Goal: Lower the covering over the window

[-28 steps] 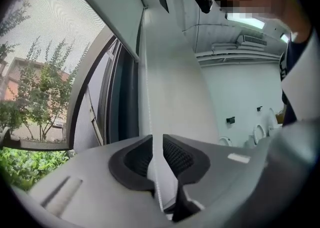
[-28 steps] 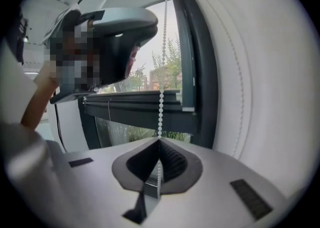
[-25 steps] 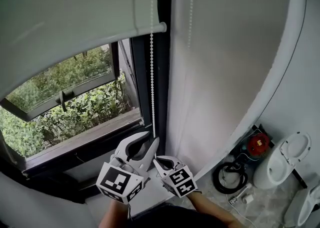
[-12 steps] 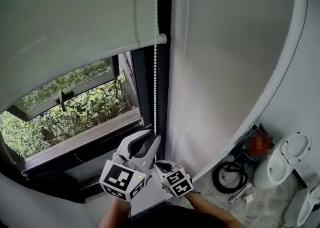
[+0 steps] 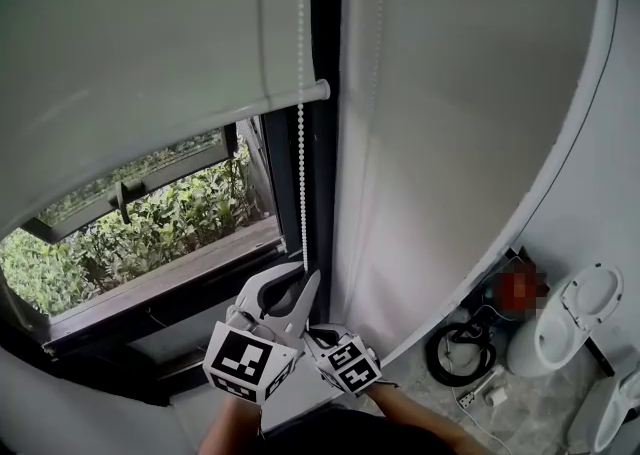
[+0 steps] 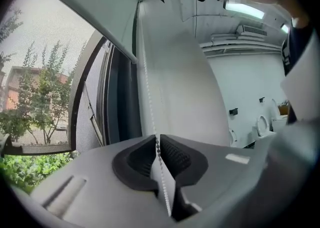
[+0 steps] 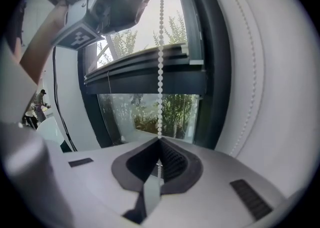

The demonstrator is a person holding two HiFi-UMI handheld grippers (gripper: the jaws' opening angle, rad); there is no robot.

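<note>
Jaws ribbed, right gripper (image 7: 159, 142) pinching beaded cord (image 7: 160, 71)

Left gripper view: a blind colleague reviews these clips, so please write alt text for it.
The left gripper, whose jaws have just been closing, pinches a white bead chain hanging beside a partly lowered roller blind. To the left, the window shows trees outside.
</note>
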